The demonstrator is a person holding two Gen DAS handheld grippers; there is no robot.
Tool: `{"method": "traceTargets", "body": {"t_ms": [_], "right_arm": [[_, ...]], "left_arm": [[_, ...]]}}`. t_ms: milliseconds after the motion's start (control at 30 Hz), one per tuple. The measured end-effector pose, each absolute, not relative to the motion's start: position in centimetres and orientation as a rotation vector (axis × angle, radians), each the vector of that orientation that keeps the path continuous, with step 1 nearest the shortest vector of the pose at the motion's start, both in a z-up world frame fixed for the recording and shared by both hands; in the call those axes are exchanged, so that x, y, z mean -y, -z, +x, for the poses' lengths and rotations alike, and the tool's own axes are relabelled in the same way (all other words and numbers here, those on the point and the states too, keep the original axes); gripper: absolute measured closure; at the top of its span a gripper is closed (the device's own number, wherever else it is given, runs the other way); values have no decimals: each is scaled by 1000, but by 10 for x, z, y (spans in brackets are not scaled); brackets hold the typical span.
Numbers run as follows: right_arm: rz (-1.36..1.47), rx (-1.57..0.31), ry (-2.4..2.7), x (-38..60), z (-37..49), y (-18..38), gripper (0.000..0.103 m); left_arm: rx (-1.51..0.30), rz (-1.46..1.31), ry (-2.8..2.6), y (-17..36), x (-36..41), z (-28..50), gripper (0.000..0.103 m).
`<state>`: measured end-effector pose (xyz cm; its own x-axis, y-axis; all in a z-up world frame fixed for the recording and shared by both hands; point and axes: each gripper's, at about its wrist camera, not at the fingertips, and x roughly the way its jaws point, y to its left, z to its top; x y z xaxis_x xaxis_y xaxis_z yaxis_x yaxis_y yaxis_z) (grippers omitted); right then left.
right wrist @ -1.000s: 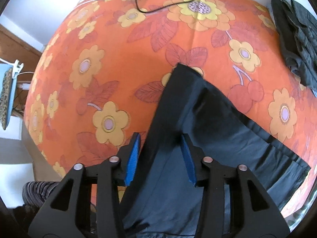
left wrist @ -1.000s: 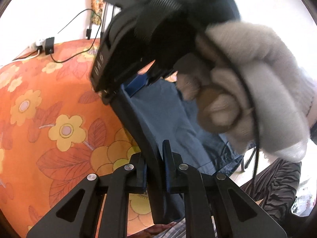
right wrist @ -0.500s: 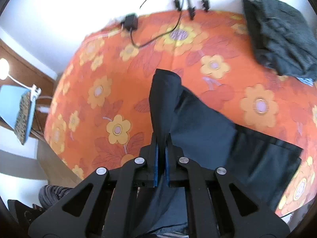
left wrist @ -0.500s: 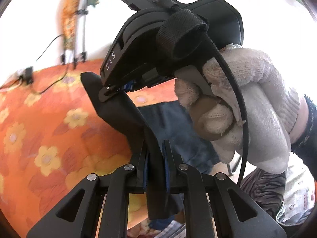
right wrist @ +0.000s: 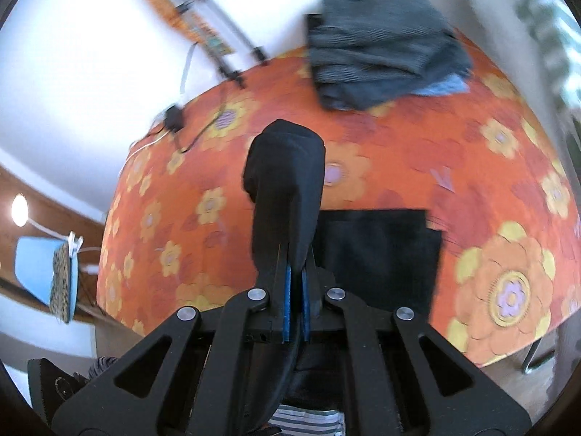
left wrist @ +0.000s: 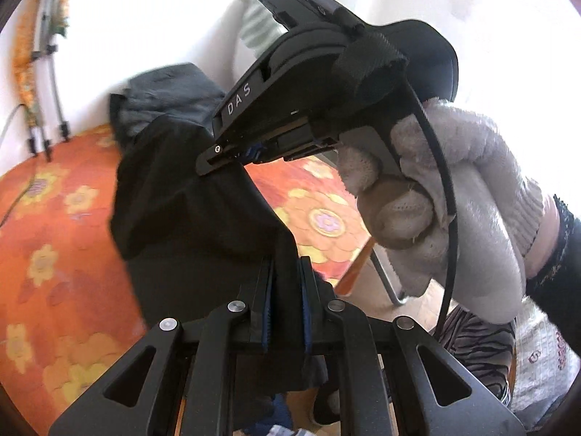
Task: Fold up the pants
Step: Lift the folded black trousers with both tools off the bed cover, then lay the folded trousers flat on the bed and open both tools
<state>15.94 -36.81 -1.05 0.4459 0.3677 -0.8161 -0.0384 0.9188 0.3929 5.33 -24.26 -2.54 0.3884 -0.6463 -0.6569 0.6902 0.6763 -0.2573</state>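
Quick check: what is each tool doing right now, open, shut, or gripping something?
Left tool: shut on the dark fabric pants.
Right tool: shut on the same pants, a fold lifted off the orange floral cloth.

Surface: table under an orange floral cloth (right wrist: 399,152).

Lying on it: part of the dark pants (right wrist: 377,250) spread flat near the front edge; a stack of folded grey garments (right wrist: 381,54) at the far edge by the wall; a small black adapter (right wrist: 173,118) with cables at the far left.
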Motion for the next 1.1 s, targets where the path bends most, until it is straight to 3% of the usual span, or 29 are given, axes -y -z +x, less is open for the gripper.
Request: {"method": "traceTargets", "body": {"t_ms": [433, 567, 633, 700, 767, 900, 1100], "right_arm": [[504, -1082, -202, 454, 141, 88, 99], [520, -1077, -209, 460, 141, 103, 99], [506, -1072, -207, 460, 141, 107, 99], [474, -1066, -212, 458, 141, 109, 99], [426, -1056, -215, 456, 142, 108, 98], [323, -1014, -136, 461, 136, 100, 85], [281, -891, -127, 466, 106, 64, 84]], "left_arm": [[-917, 114, 894, 79, 303, 72, 92], [-951, 112, 904, 81, 302, 80, 83], [-963, 120, 925, 77, 294, 79, 80], [-965, 125, 938, 71, 287, 76, 70], [-953, 135, 940, 63, 268, 72, 70], [-947, 108, 858, 51, 221, 85, 70], [-908, 98, 661, 47, 171, 143, 70]]}}
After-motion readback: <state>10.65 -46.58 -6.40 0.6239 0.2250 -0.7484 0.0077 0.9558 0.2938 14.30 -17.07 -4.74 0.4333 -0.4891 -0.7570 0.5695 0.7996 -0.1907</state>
